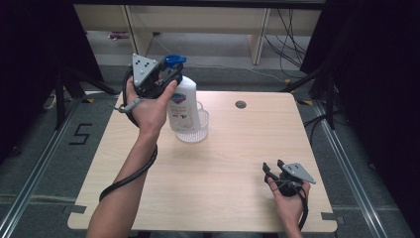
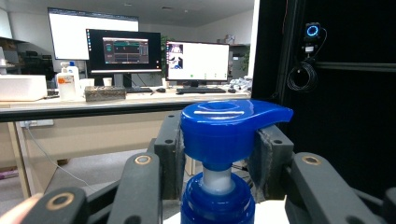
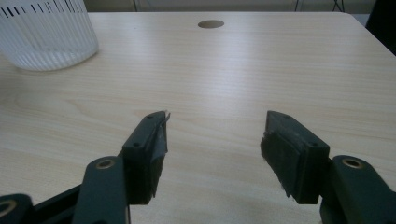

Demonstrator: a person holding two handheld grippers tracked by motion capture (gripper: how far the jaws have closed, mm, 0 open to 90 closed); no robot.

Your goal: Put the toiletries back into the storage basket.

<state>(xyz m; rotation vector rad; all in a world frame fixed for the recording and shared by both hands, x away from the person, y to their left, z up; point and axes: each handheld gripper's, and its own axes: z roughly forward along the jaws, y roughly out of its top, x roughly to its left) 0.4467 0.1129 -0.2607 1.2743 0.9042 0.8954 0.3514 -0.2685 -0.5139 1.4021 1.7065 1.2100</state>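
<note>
Close at the bottom of the left gripper view, my left gripper (image 2: 219,158) held its jaws against the blue pump head (image 2: 229,123) of the soap bottle (image 1: 183,106), upper left of the high view beside the ribbed clear cup (image 1: 198,130). Pressing straight down seemed best. My right gripper (image 3: 212,144) lay wide on the surface (image 1: 223,163); its own view showed the cup's ribs.

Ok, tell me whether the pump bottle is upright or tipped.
Upright. In the high view the pump bottle stands vertical on the table, beside the clear cup, its blue pump head between the left gripper jaws.
</note>
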